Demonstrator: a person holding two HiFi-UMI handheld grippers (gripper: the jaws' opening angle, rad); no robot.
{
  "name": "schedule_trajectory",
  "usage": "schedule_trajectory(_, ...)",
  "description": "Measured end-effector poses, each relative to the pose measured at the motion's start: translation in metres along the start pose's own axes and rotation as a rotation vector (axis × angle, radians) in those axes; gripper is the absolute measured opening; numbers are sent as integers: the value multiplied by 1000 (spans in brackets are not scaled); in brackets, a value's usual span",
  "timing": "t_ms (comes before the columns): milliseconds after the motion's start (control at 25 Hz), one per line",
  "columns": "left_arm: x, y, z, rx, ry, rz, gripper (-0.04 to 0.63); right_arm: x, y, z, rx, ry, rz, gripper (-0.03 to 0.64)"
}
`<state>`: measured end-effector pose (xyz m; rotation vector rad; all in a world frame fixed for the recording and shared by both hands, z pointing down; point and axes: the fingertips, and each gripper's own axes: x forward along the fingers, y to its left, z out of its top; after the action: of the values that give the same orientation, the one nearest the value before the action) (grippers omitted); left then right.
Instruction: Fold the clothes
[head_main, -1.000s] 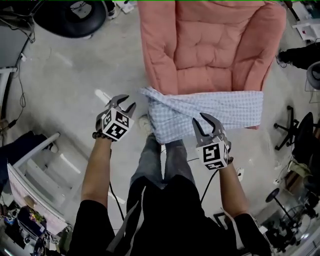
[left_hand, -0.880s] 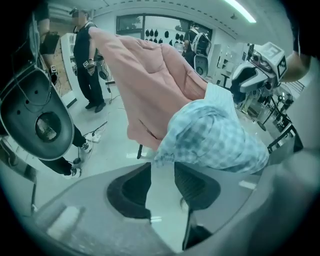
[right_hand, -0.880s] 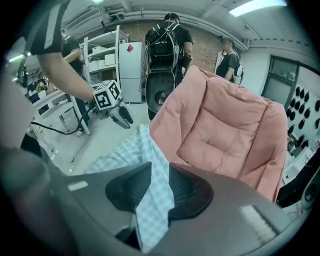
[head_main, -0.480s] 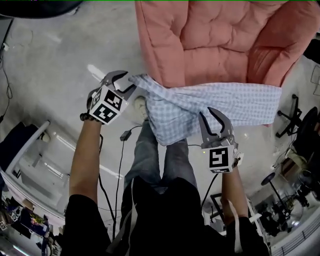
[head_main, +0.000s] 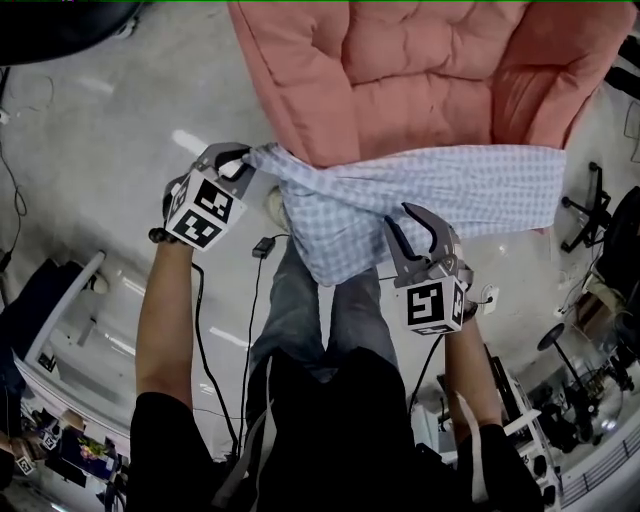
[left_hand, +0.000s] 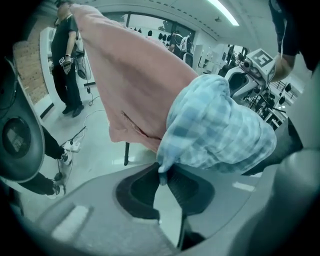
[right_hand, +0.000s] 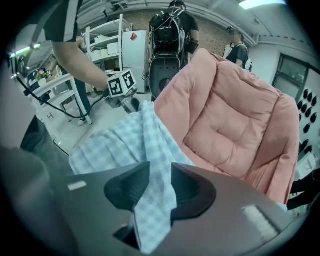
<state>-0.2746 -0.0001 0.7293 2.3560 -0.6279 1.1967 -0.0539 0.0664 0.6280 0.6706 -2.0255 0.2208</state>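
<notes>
Far left, on the concrete floor (head_main: 110, 150): a white rack (head_main: 70, 285) and a loose cable (head_main: 262, 247), both clear of the work. Next over, the left gripper (head_main: 240, 160), with jaws just closing and now pinching a bunched corner of the checked shirt (head_main: 450, 190), held out beyond the left front corner of the pink armchair (head_main: 420, 70). At centre, shirt draped along the seat's front edge and hanging down over the person's jeans (head_main: 300, 310), knees pressed close against the chair. Further right, the right gripper (head_main: 400, 218) low over the hanging cloth, with jaws just easing wider and standing spread, a fold of shirt running between them. Far right, the black legs of an office chair (head_main: 590, 215) near the armchair's side.
</notes>
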Motion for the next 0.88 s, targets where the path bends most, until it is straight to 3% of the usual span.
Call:
schedule_trajectory(320, -54, -3, -3, 114, 35, 122, 48, 22, 16, 1, -130, 38, -2, 152)
schedule_trajectory(440, -76, -5, -9, 101, 23, 173, 48, 30, 12, 1, -184, 47, -55, 133)
schedule_trajectory(560, -89, -9, -22, 85, 18, 236, 48, 30, 2, 8, -190, 21, -115, 16)
schedule_trajectory(720, -97, -25, -36, 63, 20, 308, 49, 15, -17, 23, -145, -48, -142, 9)
schedule_trajectory(880, -106, -48, -35, 29, 10, 365, 49, -8, -39, 45, -189, -140, -176, 9)
